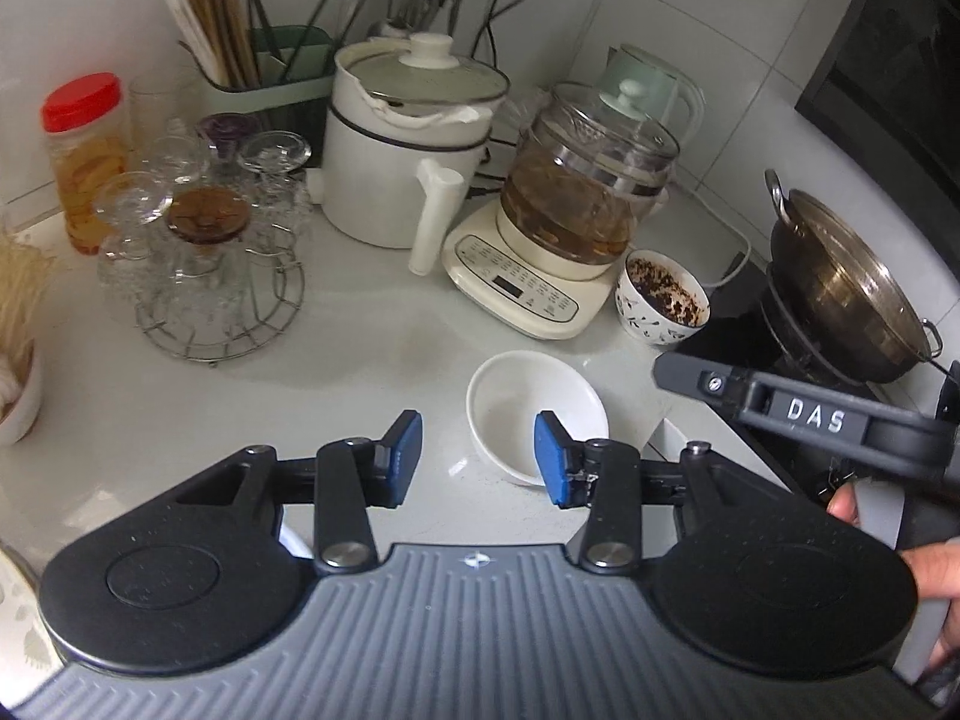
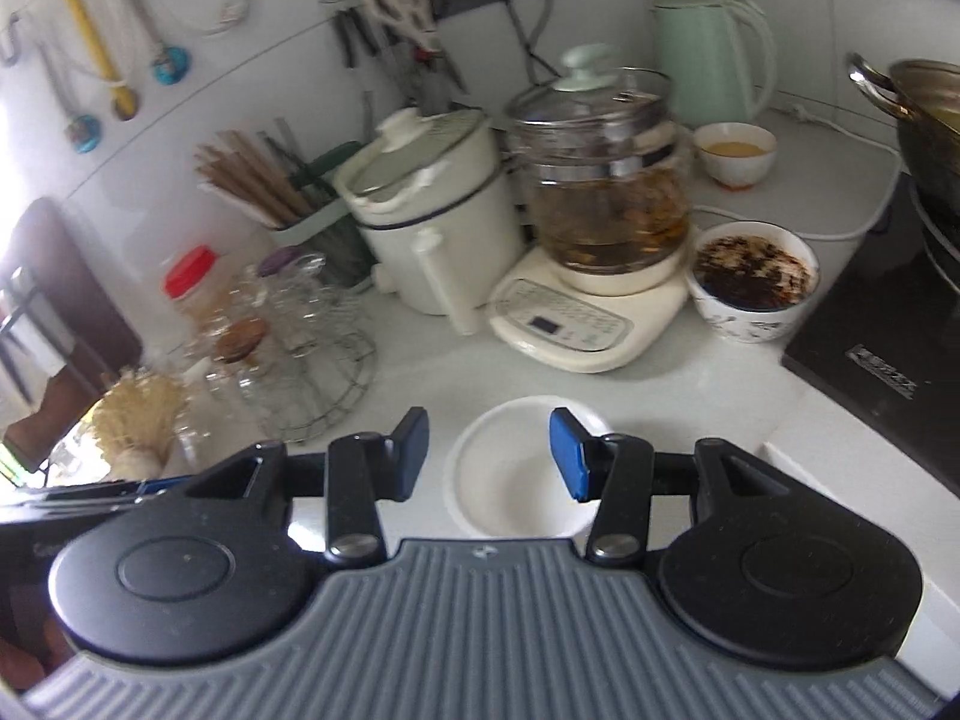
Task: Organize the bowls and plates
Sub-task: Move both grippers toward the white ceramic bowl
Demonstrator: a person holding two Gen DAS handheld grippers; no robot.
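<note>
An empty white bowl [image 1: 528, 408] [image 2: 510, 474] sits on the white counter [image 1: 372, 330] near its front. My left gripper [image 1: 478, 459] stands open just short of the bowl, its right blue pad [image 1: 552, 459] over the bowl's near rim and not pressing on it. My right gripper [image 2: 491, 453] hangs open above the same bowl, which shows between its fingers untouched. The right gripper's dark body [image 1: 804, 414] reaches in from the right, held by a hand [image 1: 936, 570]. A patterned bowl [image 1: 663, 300] [image 2: 753, 282] with dark residue stands beyond. A small bowl of yellow liquid [image 2: 735, 153] stands further back.
Behind the bowls stand a glass kettle on a cream base [image 1: 576, 210], a white electric pot [image 1: 402, 144], a wire rack of glasses [image 1: 204, 252], a chopstick holder [image 1: 264, 72] and a red-lidded jar [image 1: 87, 150]. A steel wok [image 1: 852, 288] sits on a black stove at right.
</note>
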